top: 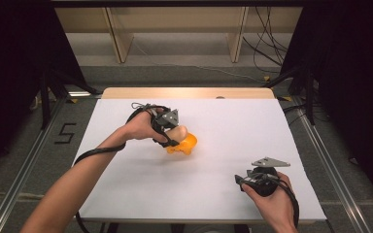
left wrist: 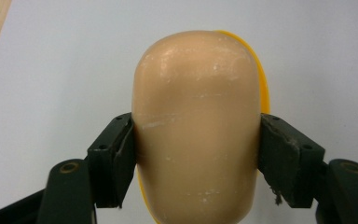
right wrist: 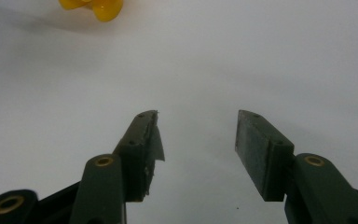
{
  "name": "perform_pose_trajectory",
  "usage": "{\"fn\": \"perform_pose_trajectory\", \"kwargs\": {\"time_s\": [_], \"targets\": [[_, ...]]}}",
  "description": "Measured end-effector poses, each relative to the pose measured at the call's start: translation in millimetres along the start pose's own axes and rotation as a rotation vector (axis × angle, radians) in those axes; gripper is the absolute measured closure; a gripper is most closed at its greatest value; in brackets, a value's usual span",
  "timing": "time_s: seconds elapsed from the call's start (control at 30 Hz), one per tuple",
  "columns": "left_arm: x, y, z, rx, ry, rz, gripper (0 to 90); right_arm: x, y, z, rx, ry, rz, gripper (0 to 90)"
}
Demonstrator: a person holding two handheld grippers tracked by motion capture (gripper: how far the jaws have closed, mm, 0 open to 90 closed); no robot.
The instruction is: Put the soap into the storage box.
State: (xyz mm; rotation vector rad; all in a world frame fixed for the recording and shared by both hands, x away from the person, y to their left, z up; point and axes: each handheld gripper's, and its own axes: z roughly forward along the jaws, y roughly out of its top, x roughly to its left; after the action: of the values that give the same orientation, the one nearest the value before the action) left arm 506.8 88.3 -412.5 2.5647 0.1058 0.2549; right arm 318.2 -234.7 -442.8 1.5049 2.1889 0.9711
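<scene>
A smooth beige rounded piece (left wrist: 196, 130) sits between the two jaws of my left gripper (left wrist: 196, 156), which is shut on it. Behind that piece lies an orange-yellow peel-like shell (left wrist: 262, 79). From above, the left gripper (top: 173, 137) holds the beige piece (top: 178, 132) at the middle of the white table (top: 223, 184), with the orange shell (top: 183, 145) under and beside it. My right gripper (top: 240, 180) rests near the table's front right, open, with nothing between its jaws. In the right gripper view its jaws (right wrist: 196, 135) stand apart over bare table, and the orange shell (right wrist: 93, 8) shows far off at top left.
A wooden strip (top: 189, 92) edges the table's far side. Metal rails (top: 24, 165) run along the floor on both sides, and cables (top: 267, 43) lie on the floor beyond the table. Wooden furniture legs (top: 119, 39) stand at the back.
</scene>
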Motion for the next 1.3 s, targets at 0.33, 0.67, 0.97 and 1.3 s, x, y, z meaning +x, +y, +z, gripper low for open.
{"fn": "perform_pose_trajectory", "kwargs": {"time_s": [0.33,0.67,0.97,1.3], "targets": [[-0.1,0.5,1.7,0.0,-0.005,-0.007,32.1,0.0,0.1,-0.3,0.006,-0.003,-0.003,49.3],[-0.6,1.6,4.0,-0.001,-0.009,-0.019,31.9,0.0,0.0,-0.4,0.004,-0.004,-0.002,49.2],[0.1,2.8,6.3,0.016,-0.013,-0.007,31.8,0.0,0.0,-0.6,0.006,-0.005,0.003,49.2],[1.1,3.8,6.4,0.01,-0.018,-0.021,32.8,-0.3,-0.3,-0.3,0.003,-0.005,0.001,48.9]]}}
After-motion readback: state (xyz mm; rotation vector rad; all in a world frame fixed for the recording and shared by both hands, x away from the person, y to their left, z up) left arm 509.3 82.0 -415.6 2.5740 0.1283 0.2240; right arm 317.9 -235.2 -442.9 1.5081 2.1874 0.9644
